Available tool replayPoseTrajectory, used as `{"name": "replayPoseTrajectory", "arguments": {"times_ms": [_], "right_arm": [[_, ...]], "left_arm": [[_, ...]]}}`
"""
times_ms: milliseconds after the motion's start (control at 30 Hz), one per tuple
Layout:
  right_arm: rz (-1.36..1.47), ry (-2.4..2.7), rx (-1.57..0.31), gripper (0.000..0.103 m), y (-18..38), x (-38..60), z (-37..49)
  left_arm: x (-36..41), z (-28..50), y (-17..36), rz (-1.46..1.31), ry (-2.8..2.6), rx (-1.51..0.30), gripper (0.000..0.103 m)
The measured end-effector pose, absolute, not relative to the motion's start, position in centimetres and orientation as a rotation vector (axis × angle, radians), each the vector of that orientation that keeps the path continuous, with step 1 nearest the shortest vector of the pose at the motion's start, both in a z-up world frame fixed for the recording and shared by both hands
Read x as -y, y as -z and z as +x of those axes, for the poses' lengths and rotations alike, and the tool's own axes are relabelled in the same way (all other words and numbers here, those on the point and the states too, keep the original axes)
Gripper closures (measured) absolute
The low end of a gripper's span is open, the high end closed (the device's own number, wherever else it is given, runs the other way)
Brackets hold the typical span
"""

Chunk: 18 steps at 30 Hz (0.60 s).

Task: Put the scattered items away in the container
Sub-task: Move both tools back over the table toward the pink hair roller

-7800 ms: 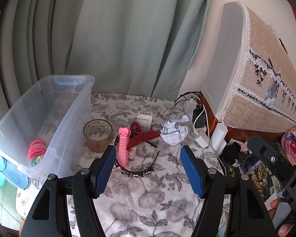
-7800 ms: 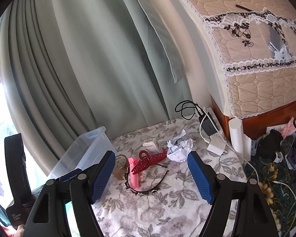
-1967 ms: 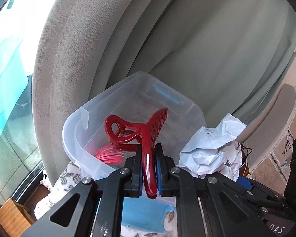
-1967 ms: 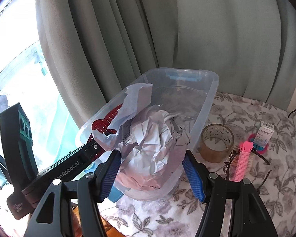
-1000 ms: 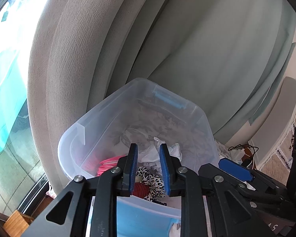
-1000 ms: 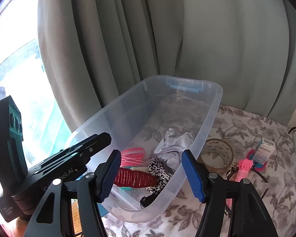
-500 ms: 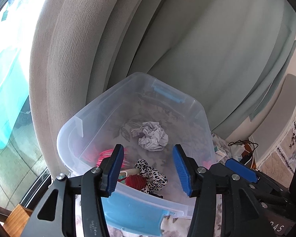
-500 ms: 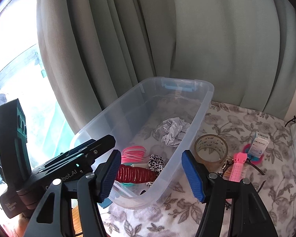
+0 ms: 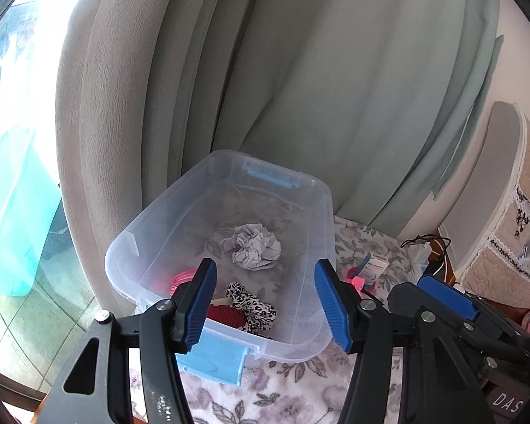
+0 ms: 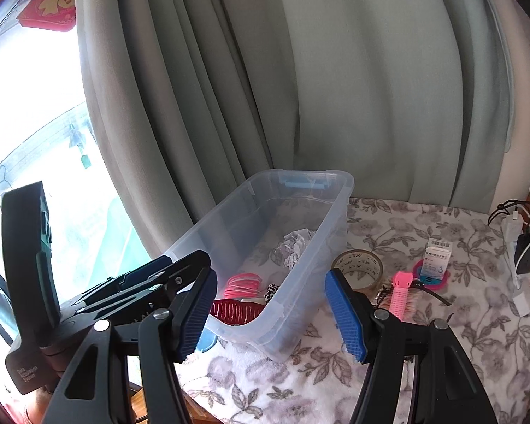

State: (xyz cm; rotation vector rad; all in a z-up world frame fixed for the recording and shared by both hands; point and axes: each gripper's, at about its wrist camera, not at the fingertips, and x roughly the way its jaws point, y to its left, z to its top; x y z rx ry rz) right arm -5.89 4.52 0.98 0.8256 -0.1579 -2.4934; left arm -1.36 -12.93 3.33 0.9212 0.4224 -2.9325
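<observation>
The clear plastic container stands on the floral cloth and holds a crumpled paper ball, a red claw clip, a leopard scrunchie and pink coil ties. My left gripper hovers above its near end, its jaws opening with nothing between them. My right gripper hangs open and empty over the container's near right corner. On the cloth to the right lie a tape roll, a pink hair roller, a black headband and a small medicine box.
Grey-green curtains hang close behind the container. A blue lid lies under its near end. Chargers and cables sit at the cloth's right edge. A covered appliance stands at the right, a window at the left.
The left jaws have spread from nearly shut to wide. Both grippers have drawn back and up from the container. The claw clip and paper ball, held two seconds ago, now lie inside.
</observation>
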Motion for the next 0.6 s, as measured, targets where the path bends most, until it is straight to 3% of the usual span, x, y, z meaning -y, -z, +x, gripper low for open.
{"name": "replayPoseTrajectory", "arguments": {"times_ms": [433,500,600], "right_arm": [[0.717,2.606,0.267,0.035,-4.0,-11.4,-1.3],[0.703,2.635,0.281,0.035,-4.3,-12.4,-0.9],[0.697,2.672,0.323,0.033,-4.3,-14.1,-0.5]], "left_arm": [[4.4,-1.7,-5.4,0.895,3.039,-0.254,0.043],[3.6,-1.5,-5.7,0.9,3.056,-0.234,0.037],[2.2,-1.8,-5.8,0.907,3.067,-0.206,0.036]]}}
